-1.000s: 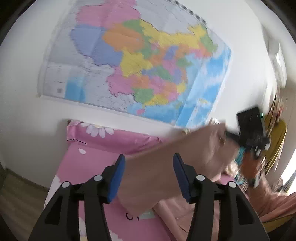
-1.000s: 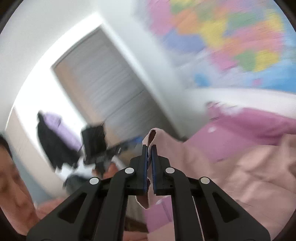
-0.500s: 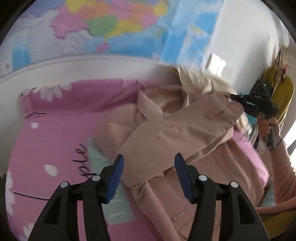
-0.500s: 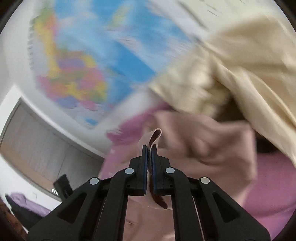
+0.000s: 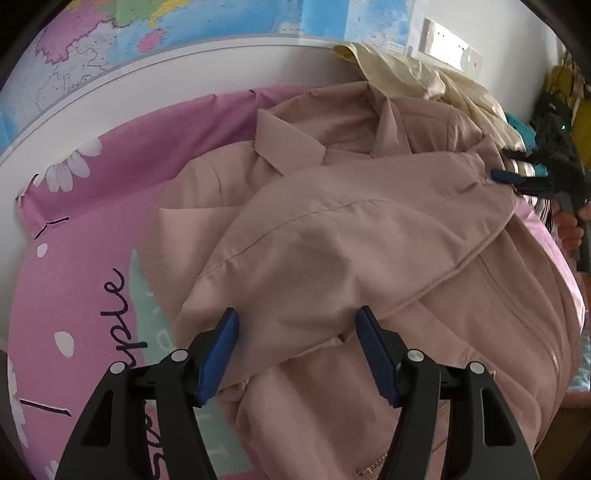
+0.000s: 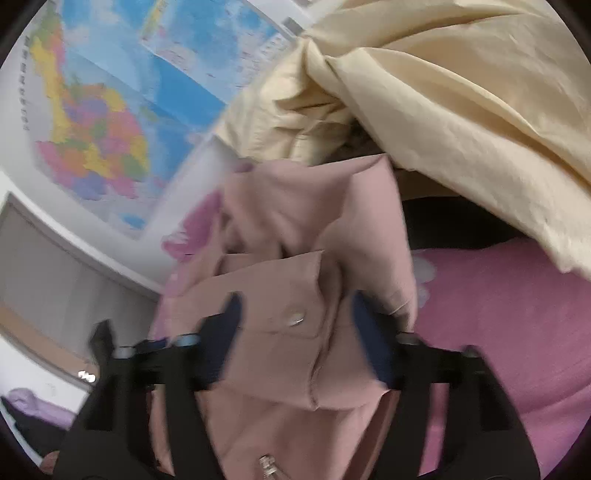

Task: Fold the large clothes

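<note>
A dusty-pink jacket (image 5: 369, 229) lies on the pink bedcover (image 5: 74, 258), collar toward the wall, zip down its right side. One sleeve is laid across its chest. My left gripper (image 5: 295, 347) hovers over the sleeve's near end; its jaws are opening, with the fabric lying between the blue pads and sagging onto the bed. My right gripper (image 6: 295, 332) is blurred and its jaws are opening wide; the cuff (image 6: 280, 314) with its snap button rests between them, loose. In the left wrist view the right gripper (image 5: 504, 168) sits at the cuff end.
A cream garment (image 6: 461, 110) is heaped at the head of the bed, against the wall and touching the jacket's collar side. A colourful map (image 5: 184, 22) hangs on the wall above. A person's hand (image 5: 569, 229) holds the right gripper at the bed's right edge.
Both grippers came down from mid-air to the bed, bringing the sleeve across the jacket. The right jaws went from shut on the cuff to wide apart. The left jaws widened.
</note>
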Demonstrator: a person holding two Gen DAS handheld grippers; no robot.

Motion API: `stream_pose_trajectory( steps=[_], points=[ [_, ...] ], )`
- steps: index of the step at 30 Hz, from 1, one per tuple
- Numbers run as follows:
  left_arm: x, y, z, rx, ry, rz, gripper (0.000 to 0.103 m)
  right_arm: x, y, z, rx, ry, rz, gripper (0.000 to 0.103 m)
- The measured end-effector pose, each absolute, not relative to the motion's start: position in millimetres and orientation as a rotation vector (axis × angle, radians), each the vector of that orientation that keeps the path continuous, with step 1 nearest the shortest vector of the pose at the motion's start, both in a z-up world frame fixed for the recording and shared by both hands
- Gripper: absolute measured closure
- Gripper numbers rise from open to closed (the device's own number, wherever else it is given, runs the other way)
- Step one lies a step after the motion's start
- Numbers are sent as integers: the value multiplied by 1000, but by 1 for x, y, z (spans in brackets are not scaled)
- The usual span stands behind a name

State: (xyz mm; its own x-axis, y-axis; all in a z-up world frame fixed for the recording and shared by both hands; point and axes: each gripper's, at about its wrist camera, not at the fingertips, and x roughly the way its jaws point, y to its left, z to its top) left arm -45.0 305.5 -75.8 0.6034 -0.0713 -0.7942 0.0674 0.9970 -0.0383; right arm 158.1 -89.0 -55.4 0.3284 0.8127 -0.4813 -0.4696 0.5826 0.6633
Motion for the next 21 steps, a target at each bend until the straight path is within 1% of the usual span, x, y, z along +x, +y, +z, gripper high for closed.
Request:
stream_pose_trajectory(
  steps=[1,4,6,7,8,9,10,13,17,19,21],
  points=[
    [-47,305,-74,-3,916,-90,39,157,-89,-55,453,885,887,26],
    [-55,310,-61,-49,872,-146,39,145,-84,-55,370,882,882,27],
    [-57,316,-51,-82,839,-160,38,140,-77,-58,305,891,864,33],
    [-57,318,-49,-85,830,-153,38,138,-75,-61,273,893,850,46],
    [-54,320,-50,-85,832,-138,37,138,-67,-65,220,904,821,64],
    [-51,320,-52,-85,843,-125,38,137,-63,-69,190,914,812,76],
    [-48,320,-55,-90,858,-120,38,137,-58,-72,155,923,798,100],
    [-39,315,-69,-89,895,-117,37,136,-61,-71,146,890,775,100],
    [-40,309,-71,-102,865,-148,37,134,-78,-56,184,799,732,101],
    [-38,304,-71,-93,860,-148,37,138,-80,-56,186,794,706,101],
    [-35,298,-73,-73,859,-142,33,141,-77,-62,166,813,678,101]
  ],
)
